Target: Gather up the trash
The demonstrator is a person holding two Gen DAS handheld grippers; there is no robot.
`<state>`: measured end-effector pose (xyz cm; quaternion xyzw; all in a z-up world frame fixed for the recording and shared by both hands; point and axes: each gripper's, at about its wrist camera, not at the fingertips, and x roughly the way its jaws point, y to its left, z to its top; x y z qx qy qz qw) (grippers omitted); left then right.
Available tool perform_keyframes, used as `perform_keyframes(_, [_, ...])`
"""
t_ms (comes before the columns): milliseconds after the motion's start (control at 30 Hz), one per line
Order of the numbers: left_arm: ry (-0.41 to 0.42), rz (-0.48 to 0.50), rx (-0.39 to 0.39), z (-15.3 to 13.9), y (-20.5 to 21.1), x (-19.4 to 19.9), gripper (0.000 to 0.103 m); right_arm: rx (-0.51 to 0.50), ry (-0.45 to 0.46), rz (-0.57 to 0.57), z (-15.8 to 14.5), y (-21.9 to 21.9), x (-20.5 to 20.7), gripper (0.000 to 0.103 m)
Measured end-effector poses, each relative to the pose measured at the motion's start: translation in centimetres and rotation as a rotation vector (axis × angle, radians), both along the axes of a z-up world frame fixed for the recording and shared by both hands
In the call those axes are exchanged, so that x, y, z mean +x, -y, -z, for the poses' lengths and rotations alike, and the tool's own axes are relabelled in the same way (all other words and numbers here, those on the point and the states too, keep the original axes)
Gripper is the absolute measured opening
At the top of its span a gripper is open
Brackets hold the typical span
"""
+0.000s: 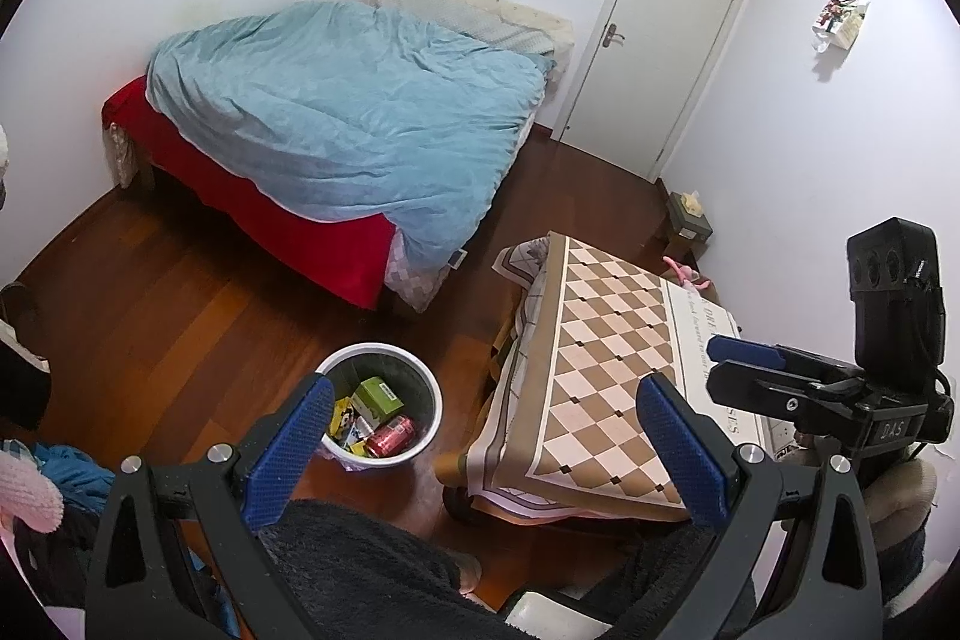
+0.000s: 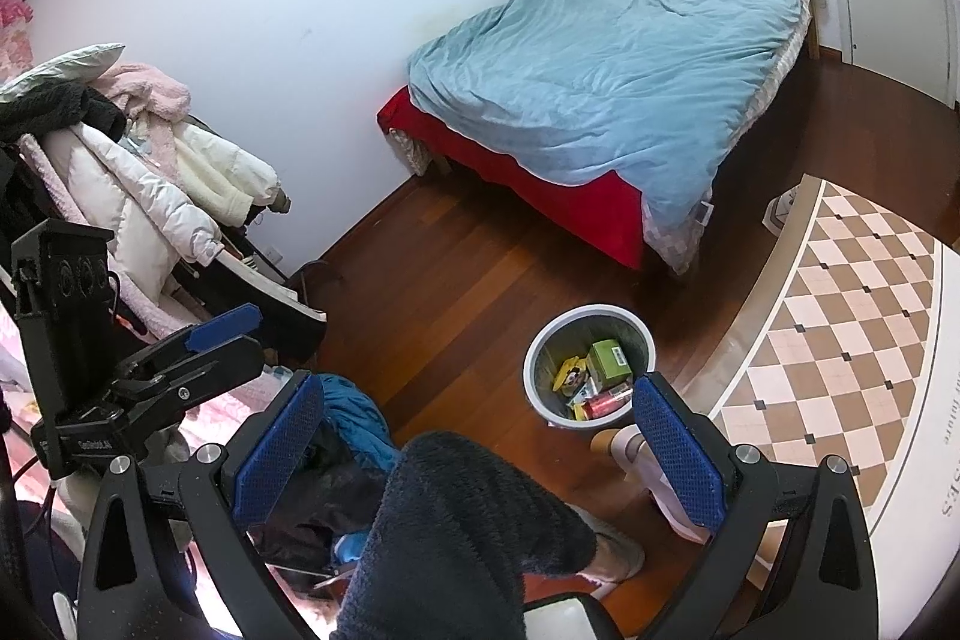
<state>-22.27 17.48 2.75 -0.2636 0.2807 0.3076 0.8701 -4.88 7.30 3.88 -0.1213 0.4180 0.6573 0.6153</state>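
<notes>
Left wrist view: we hold the left gripper (image 1: 483,451) and right gripper (image 2: 477,448) empty, jaws apart; the trash bin (image 1: 433,415) on the floor looks light, so we'd grip its stiff rim

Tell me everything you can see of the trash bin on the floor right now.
The trash bin is a round, open-topped pail with a white rim and outside and a dark inside, plastic by the look of it. It stands upright on the wooden floor between the bed and the table with the checkered cloth. Inside lie a green box, a red can on its side and yellow wrappers. Neither gripper touches it.
</notes>
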Motion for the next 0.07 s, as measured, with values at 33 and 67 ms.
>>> perform_keyframes(33, [-0.001, -0.001, 0.004, -0.09, 0.07, 0.01, 0.103, 0.0, -0.001, 0.001, 0.08, -0.08, 0.0, 0.103])
perform_keyframes(67, [0.0, 0.001, 0.004, -0.1, 0.13, 0.08, 0.103, -0.001, -0.004, 0.001, 0.15, -0.1, 0.04, 0.103])
